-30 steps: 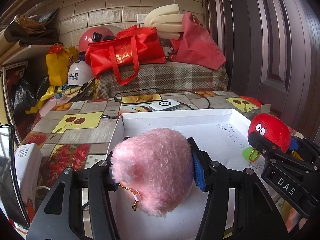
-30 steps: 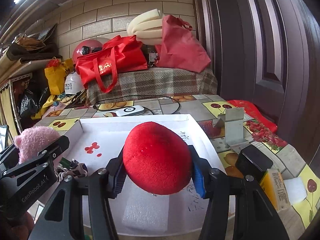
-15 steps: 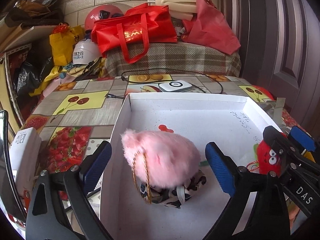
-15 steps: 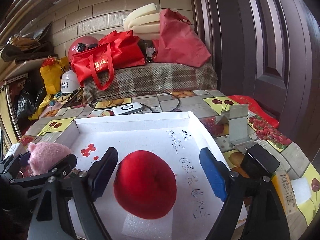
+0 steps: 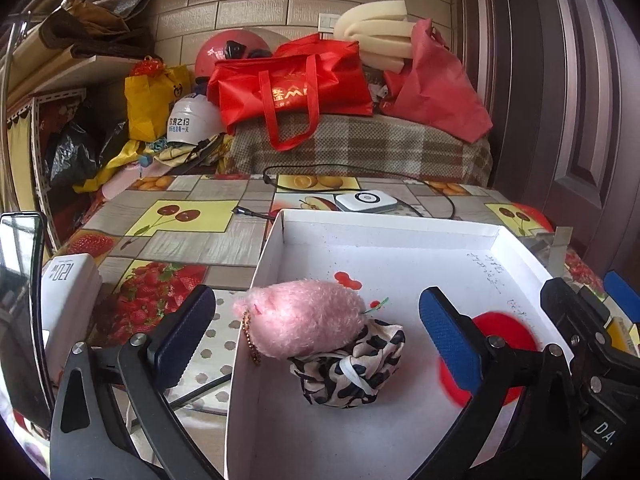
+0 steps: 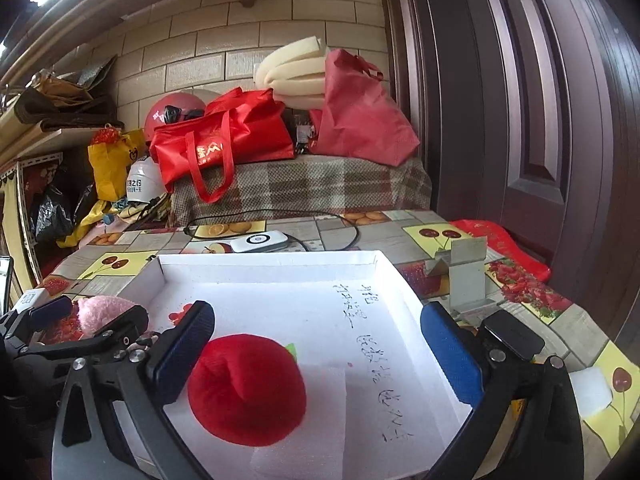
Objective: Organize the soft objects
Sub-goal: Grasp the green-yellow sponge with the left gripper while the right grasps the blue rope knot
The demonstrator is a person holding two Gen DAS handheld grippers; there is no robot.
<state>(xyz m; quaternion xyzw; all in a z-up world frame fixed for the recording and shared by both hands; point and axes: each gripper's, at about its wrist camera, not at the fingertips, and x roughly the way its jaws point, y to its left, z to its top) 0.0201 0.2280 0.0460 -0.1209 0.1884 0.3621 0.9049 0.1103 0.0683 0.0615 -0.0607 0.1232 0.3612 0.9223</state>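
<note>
A shallow white box [image 5: 400,236] lies on the fruit-patterned table. Inside it, a fluffy pink plush [image 5: 304,322] with a gold chain rests on a black-and-white patterned pouch [image 5: 348,372]. My left gripper [image 5: 316,320] straddles the plush, jaws opening, pads clear of it. In the right wrist view a red plush ball [image 6: 246,390] lies on the box [image 6: 268,258] floor on a foam sheet. My right gripper [image 6: 318,344] stands over the ball, jaws opening; its left pad is close beside the ball. The pink plush [image 6: 102,312] shows at far left behind the left gripper's fingers.
A white device [image 5: 366,202] with a black cable lies behind the box. A dark screen [image 5: 20,300] and a white carton [image 5: 68,292] sit at the left. Right of the box stand a metal bracket [image 6: 466,280] and a black block [image 6: 512,334]. Red bags [image 5: 292,84] crowd the back.
Both grippers opened wide. The pink plush left the left jaws and now lies on the patterned pouch; the red ball left the right jaws and rests on the box floor.
</note>
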